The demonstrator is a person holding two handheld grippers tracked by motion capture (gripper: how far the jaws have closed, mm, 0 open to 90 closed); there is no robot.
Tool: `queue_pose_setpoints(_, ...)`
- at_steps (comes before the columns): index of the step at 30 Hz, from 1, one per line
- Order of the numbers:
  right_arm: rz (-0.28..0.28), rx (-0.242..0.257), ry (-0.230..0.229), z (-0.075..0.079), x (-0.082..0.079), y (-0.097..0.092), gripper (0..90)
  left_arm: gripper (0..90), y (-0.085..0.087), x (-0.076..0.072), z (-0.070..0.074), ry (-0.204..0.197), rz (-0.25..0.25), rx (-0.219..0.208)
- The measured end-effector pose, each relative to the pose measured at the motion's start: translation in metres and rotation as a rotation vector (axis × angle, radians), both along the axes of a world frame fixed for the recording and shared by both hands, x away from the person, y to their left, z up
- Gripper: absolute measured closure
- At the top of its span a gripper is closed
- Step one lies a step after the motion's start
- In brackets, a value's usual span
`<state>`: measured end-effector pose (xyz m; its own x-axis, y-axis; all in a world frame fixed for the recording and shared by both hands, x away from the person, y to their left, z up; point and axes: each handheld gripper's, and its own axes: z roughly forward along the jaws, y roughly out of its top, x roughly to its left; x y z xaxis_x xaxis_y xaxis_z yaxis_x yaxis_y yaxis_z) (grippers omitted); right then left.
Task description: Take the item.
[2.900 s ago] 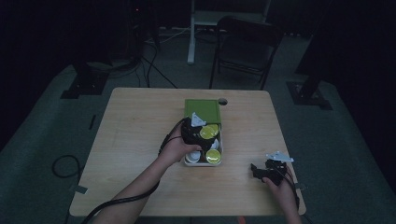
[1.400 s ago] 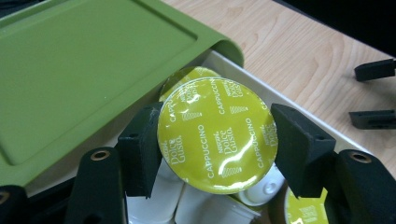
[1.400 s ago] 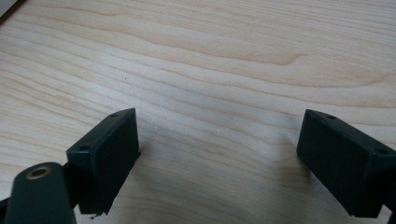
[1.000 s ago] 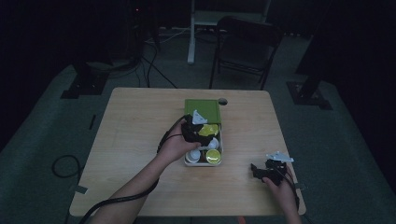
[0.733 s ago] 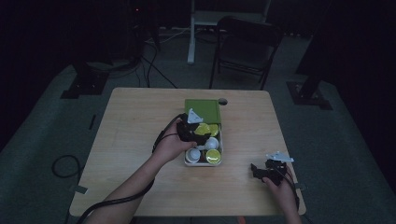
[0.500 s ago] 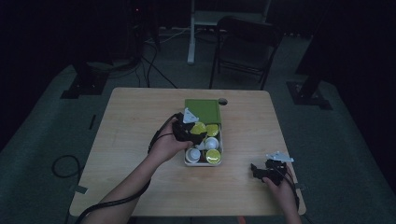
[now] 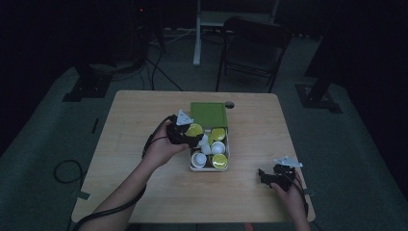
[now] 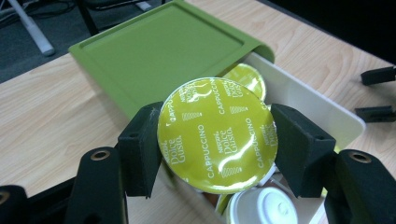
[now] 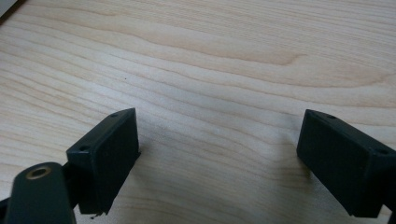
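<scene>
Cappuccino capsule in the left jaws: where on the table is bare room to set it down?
Bare wood lies left of the white capsule tray, out to the wooden table's left edge, and between the tray and the right gripper. The tray, under the green lid, is crowded with capsules. The left gripper grips the green-foil capsule.

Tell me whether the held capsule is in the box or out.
Out: the capsule, clamped by the left gripper, is lifted above the box.

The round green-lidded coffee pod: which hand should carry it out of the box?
Left. The left gripper has its jaws shut on the round green-lidded coffee pod, above the white box with its green lid. The right gripper sits open on the wooden table, away from the box.
</scene>
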<state>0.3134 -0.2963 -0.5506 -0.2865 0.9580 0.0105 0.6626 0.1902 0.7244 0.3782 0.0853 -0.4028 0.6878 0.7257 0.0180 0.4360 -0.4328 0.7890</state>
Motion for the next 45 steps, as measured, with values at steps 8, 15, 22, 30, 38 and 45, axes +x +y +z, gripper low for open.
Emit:
queue_pose_setpoints(8, -0.001, 0.001, 0.0, 0.0, 0.0, 0.0, 12.4, 38.7, 0.016, -0.001, -0.001, 0.001, 0.027, 0.001)
queue_pose_setpoints(15, 0.0, 0.0, 0.001, 0.0, 0.0, 0.0, 12.4, 38.7, 0.031, -0.001, -0.005, 0.003, 0.055, 0.007)
queue_pose_setpoints(22, 0.0, 0.0, 0.001, 0.0, 0.0, 0.0, 12.4, 38.7, 0.046, -0.005, -0.012, 0.0, 0.088, 0.003)
queue_pose_setpoints(30, 0.001, -0.001, 0.0, 0.0, 0.0, 0.0, 12.4, 38.7, 0.063, -0.011, -0.022, -0.004, 0.122, -0.002)
queue_pose_setpoints(38, -0.001, 0.001, 0.001, 0.0, 0.0, 0.0, 12.4, 38.7, 0.079, -0.016, -0.03, 0.001, 0.147, -0.016)
queue_pose_setpoints(45, 0.0, 0.0, 0.001, 0.0, 0.0, 0.0, 12.4, 38.7, 0.093, -0.022, -0.037, 0.004, 0.156, -0.025)
